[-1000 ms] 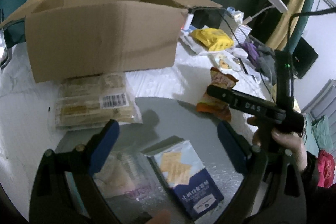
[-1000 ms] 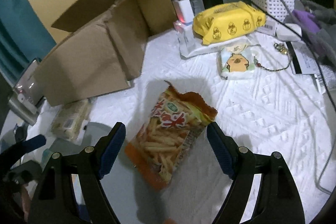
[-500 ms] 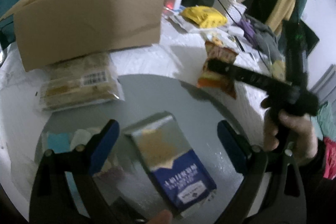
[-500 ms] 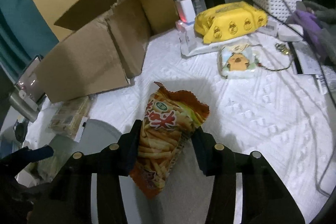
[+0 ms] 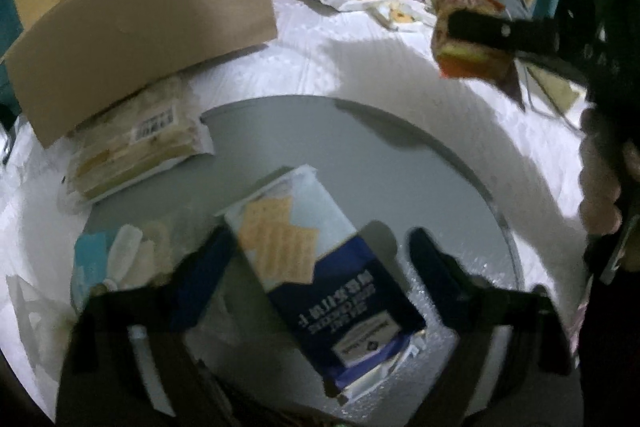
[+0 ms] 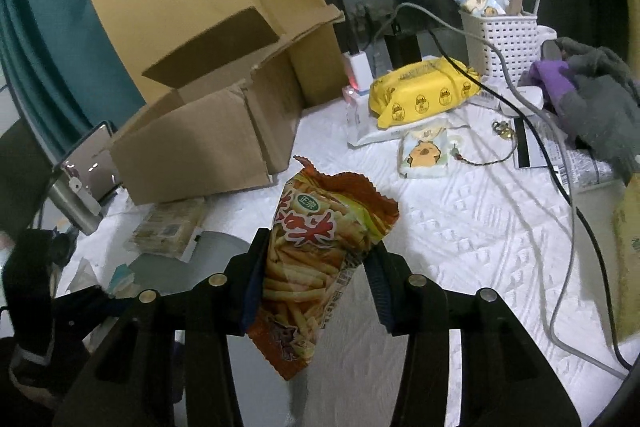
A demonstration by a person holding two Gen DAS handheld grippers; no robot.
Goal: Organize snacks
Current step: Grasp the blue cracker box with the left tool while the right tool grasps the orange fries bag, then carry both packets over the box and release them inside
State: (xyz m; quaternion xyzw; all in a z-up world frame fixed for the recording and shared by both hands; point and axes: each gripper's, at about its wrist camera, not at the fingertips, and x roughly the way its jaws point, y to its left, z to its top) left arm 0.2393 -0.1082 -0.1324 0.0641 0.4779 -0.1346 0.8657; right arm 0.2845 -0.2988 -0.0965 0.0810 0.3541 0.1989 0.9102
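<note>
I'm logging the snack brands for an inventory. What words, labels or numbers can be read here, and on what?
"正宗" in a green badge on the orange fries bag; its large red characters are creased, unreadable.
Blue cracker pack: white lettering upside down and blurred, unreadable.
Clear biscuit pack: barcode label, digits too small.

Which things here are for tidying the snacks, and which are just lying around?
For the job: orange bag of potato sticks, blue-and-white cracker packet, clear pack of pale biscuits, open brown cardboard box.

Lying about: yellow duck-print wipes pack, white plastic basket, grey cables.
</note>
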